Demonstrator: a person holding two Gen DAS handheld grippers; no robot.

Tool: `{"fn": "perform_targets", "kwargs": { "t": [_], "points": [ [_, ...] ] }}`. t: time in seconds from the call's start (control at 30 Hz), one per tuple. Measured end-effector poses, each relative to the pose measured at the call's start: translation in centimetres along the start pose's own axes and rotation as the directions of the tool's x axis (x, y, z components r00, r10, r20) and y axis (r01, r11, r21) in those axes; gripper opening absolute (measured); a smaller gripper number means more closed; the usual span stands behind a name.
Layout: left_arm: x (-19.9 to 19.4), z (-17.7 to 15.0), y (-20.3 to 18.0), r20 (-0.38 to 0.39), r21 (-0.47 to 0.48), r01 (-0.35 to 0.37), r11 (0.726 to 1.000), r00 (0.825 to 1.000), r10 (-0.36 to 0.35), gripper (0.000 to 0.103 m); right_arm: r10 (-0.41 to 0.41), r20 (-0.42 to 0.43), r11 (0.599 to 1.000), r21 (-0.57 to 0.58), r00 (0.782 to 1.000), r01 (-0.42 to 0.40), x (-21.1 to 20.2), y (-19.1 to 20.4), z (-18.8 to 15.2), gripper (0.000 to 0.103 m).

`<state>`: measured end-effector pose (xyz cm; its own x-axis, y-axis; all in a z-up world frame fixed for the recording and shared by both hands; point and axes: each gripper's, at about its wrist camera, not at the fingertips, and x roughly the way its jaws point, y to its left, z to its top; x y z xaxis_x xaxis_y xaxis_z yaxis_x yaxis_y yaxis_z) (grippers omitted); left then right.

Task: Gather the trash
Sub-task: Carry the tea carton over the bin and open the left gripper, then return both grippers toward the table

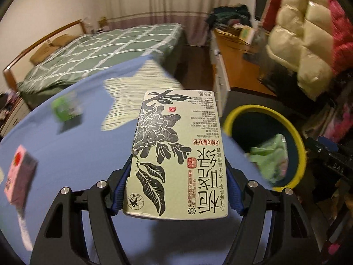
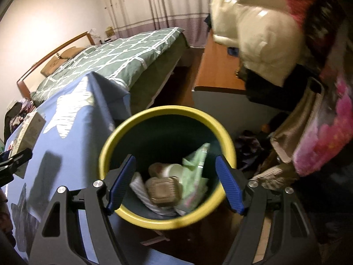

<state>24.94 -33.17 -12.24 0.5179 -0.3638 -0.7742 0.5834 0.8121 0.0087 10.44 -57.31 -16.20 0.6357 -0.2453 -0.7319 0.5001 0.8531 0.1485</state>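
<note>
Left wrist: tea carton (image 1: 176, 154) clamped between fingers (image 1: 120, 185); right fingers (image 2: 122, 183) spread, empty.

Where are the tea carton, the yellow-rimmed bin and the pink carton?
tea carton (image 1: 176, 154), left wrist view, middle of its printed face.
yellow-rimmed bin (image 2: 167, 110), right wrist view, far side of the rim.
pink carton (image 1: 19, 176), left wrist view, its front face.

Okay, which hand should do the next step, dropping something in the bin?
Left. The left gripper is shut on the tea carton, with the yellow-rimmed bin just to its right. The right gripper hangs open and empty over that bin.
</note>
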Motion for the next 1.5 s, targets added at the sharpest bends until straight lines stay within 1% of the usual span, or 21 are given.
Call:
{"fn": "perform_targets", "kwargs": {
  "t": [0.17, 0.4, 0.57, 0.67, 0.77, 0.8, 0.83, 0.9, 1.07, 1.13, 1.2, 1.3, 1.37, 1.43, 1.5],
  "points": [
    [1.9, 1.5, -5.2, -0.018, 0.067, 0.050, 0.997, 0.999, -0.049, 0.072, -0.029, 0.001, 0.999, 0.026, 1.000, 0.029, -0.7, -2.9, -0.7, 0.071],
    [5.0, 3.1, -11.0, -0.061, 0.139, 0.116, 0.984, 0.992, -0.108, 0.072, -0.080, -0.014, 0.995, 0.060, 0.997, 0.081, -0.7, -6.1, -1.7, 0.071],
    [7.1, 3.9, -13.8, -0.094, 0.167, 0.149, 0.975, 0.986, -0.135, 0.072, -0.096, -0.035, 0.991, 0.089, 0.995, 0.098, -0.2, -7.7, -2.3, 0.071],
    [8.0, 3.8, -14.8, -0.107, 0.179, 0.168, 0.969, 0.983, -0.150, 0.072, -0.105, -0.044, 0.989, 0.100, 0.994, 0.109, 0.0, -8.4, -2.4, 0.071],
    [8.7, 4.0, -15.4, -0.115, 0.181, 0.171, 0.969, 0.982, -0.152, 0.072, -0.113, -0.046, 0.988, 0.104, 0.993, 0.117, 0.2, -8.7, -2.4, 0.071],
    [8.8, 4.0, -15.4, -0.114, 0.177, 0.171, 0.969, 0.982, -0.152, 0.074, -0.115, -0.047, 0.987, 0.106, 0.992, 0.119, 0.2, -8.8, -2.4, 0.071],
    [8.6, 4.0, -15.3, -0.110, 0.174, 0.170, 0.970, 0.982, -0.152, 0.081, -0.116, -0.048, 0.987, 0.107, 0.992, 0.120, 0.3, -8.8, -2.4, 0.071],
    [8.1, 4.1, -15.0, -0.092, 0.166, 0.166, 0.972, 0.984, -0.152, 0.087, -0.119, -0.051, 0.986, 0.108, 0.992, 0.124, 0.4, -9.0, -2.4, 0.071],
    [5.4, 3.8, -12.5, -0.051, 0.128, 0.170, 0.977, 0.985, -0.164, 0.089, -0.110, -0.052, 0.988, 0.102, 0.993, 0.115, 0.4, -8.3, -2.3, 0.071],
    [4.0, 3.4, -10.9, -0.022, 0.113, 0.156, 0.981, 0.988, -0.154, 0.093, -0.101, -0.051, 0.990, 0.089, 0.994, 0.105, 0.4, -7.7, -2.3, 0.071],
    [2.6, 2.5, -8.5, 0.008, 0.088, 0.127, 0.988, 0.992, -0.128, 0.095, -0.086, -0.051, 0.994, 0.068, 0.995, 0.090, 0.5, -6.6, -2.2, 0.071],
    [0.8, 0.7, -3.9, 0.042, 0.027, 0.068, 0.997, 0.997, -0.069, 0.096, -0.059, -0.057, 0.998, 0.027, 0.997, 0.061, 0.8, -4.4, -1.9, 0.071],
    [-0.1, -0.8, -0.1, 0.052, -0.031, 0.012, 0.999, 0.999, -0.011, 0.096, -0.041, -0.062, 0.999, -0.006, 0.997, 0.040, 1.1, -2.7, -1.7, 0.071],
    [-0.7, -1.9, 3.1, 0.052, -0.082, -0.035, 0.996, 0.998, 0.040, 0.096, -0.017, -0.065, 0.999, -0.047, 0.998, 0.014, 1.3, -0.5, -1.3, 0.071],
    [-1.3, -3.4, 6.9, 0.041, -0.143, -0.081, 0.986, 0.995, 0.088, 0.096, 0.017, -0.067, 0.995, -0.093, 0.998, -0.023, 1.6, 2.4, -0.8, 0.071]
  ]
}}
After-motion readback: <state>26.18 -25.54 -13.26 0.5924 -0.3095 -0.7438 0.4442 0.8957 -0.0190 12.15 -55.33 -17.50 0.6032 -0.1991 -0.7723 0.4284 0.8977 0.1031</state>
